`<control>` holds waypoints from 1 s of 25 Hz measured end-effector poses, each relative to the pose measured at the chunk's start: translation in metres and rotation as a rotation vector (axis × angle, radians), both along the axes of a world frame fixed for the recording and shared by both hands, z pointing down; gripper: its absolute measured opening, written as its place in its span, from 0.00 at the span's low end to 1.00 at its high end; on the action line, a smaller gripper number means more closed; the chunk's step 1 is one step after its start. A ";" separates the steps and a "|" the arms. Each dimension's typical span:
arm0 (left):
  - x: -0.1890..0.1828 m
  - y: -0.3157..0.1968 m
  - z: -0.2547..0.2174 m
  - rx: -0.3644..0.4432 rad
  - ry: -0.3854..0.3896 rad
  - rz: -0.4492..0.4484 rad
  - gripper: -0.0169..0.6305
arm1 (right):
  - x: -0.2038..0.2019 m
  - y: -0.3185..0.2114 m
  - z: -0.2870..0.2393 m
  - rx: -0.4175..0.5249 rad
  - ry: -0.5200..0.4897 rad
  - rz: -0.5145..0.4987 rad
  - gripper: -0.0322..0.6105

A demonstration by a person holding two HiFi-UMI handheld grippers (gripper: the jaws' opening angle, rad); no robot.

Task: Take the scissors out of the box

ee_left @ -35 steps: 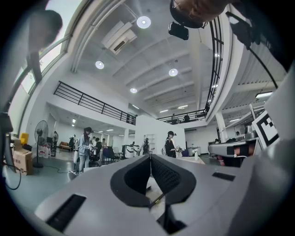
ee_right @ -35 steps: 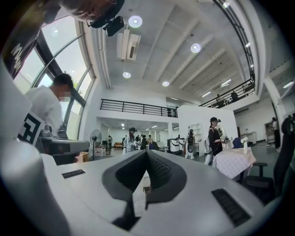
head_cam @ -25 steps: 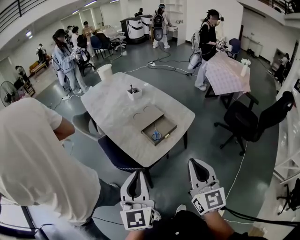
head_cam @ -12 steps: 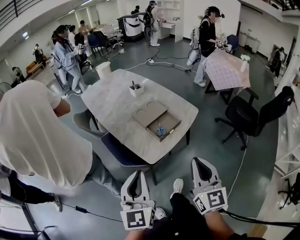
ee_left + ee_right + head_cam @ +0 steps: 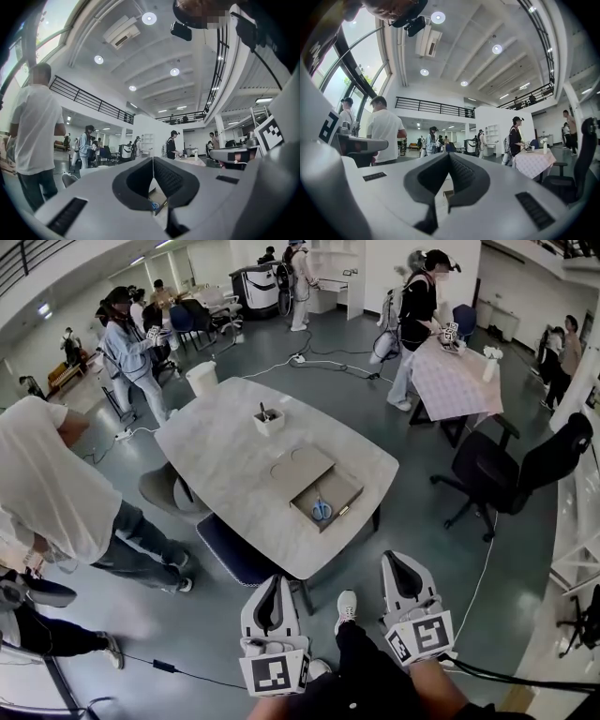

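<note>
Head view looks steeply down on a grey floor [image 5: 422, 549], and the biggest thing ahead of me is a pale marble worktop [image 5: 216, 460]. Left of it a person in a white shirt [image 5: 47, 488] leans forward. At the far right stands a table with a checked cloth [image 5: 455, 381], and nearer on that side is a black office chair [image 5: 511, 474]. A dark blue seat [image 5: 234, 554] is tucked under the worktop's near edge.

On the worktop, toward its near right corner, sits the shallow open box [image 5: 345, 491]. A flat cardboard lid [image 5: 298, 468] with two round cut-outs lies touching the box's far left side. Farther back, near the middle of the worktop, is a small white pot [image 5: 269, 423] with dark sticks standing in it.

My left tongs [image 5: 277, 582] and right tongs [image 5: 392, 559] hang side by side at the near edge of the picture, over the floor and well short of the worktop. In each gripper view the jaws are clenched tip to tip with nothing between them.

The scissors [image 5: 322, 510], with blue handles, lie flat inside the box, about in its middle, untouched. The left gripper view catches a bit of blue handle just under its jaws.
</note>
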State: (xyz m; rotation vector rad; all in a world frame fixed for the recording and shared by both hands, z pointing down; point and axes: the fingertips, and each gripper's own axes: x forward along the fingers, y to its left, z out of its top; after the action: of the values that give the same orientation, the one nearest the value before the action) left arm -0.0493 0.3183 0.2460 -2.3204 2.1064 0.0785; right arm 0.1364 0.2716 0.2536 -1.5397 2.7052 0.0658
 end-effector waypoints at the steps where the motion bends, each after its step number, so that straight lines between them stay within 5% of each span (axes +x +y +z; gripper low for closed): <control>1: 0.001 -0.007 0.001 0.001 -0.001 0.000 0.05 | 0.000 -0.007 0.001 0.000 0.000 -0.001 0.04; 25: -0.007 -0.222 0.014 -0.049 -0.019 -0.081 0.05 | -0.016 -0.237 0.020 -0.047 -0.003 -0.099 0.05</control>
State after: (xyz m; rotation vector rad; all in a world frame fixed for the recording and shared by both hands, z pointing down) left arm -0.0564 0.0965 0.2603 -2.2488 2.2156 0.0044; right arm 0.1201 0.0348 0.2736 -1.4128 2.7951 -0.0033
